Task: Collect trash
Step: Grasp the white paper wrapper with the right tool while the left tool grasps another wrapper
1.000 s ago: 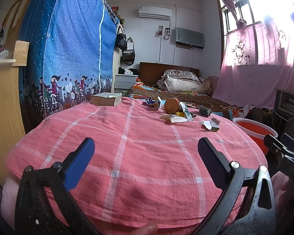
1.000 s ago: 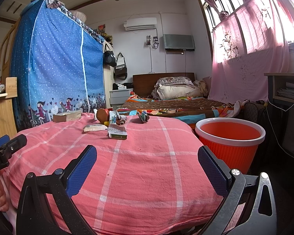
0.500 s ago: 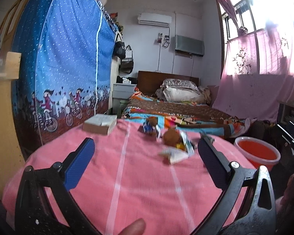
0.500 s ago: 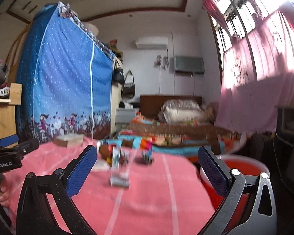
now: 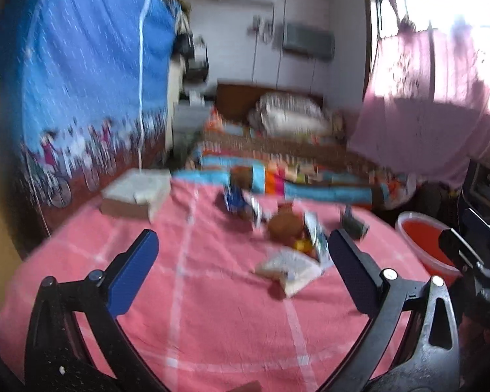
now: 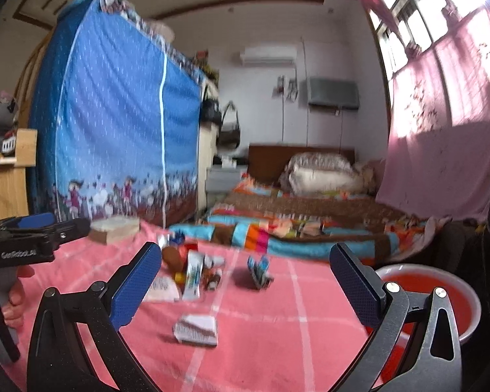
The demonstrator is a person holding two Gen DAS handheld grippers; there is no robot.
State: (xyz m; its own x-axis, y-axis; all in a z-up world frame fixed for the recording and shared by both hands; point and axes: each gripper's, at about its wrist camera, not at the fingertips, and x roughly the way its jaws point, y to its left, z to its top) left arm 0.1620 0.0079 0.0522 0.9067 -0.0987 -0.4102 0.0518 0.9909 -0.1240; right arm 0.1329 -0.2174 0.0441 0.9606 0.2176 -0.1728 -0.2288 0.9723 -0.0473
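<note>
- Trash pile (image 6: pixel 192 274) (wrappers, a brown round thing, too blurred to be named properly) is scattered mid-counter on the pink checked cloth (image 6: pixel 261 343).
- A flat wrapper (image 6: pixel 196 326) is seen lying alone, nearest the right gripper (image 6: pixel 245 284), just ahead and left of centre, long axis crosswise.
- Left gripper (image 5: pixel 241 269): spread wide, nothing held; right one the same.
- Red bin (image 6: pixel 437 297) is parked off the counter's right edge, so the right side is probably favoured.

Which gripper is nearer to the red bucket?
Right. The right gripper hovers beside the red bucket; the left gripper sits farther across the table, over the trash pile.
</note>
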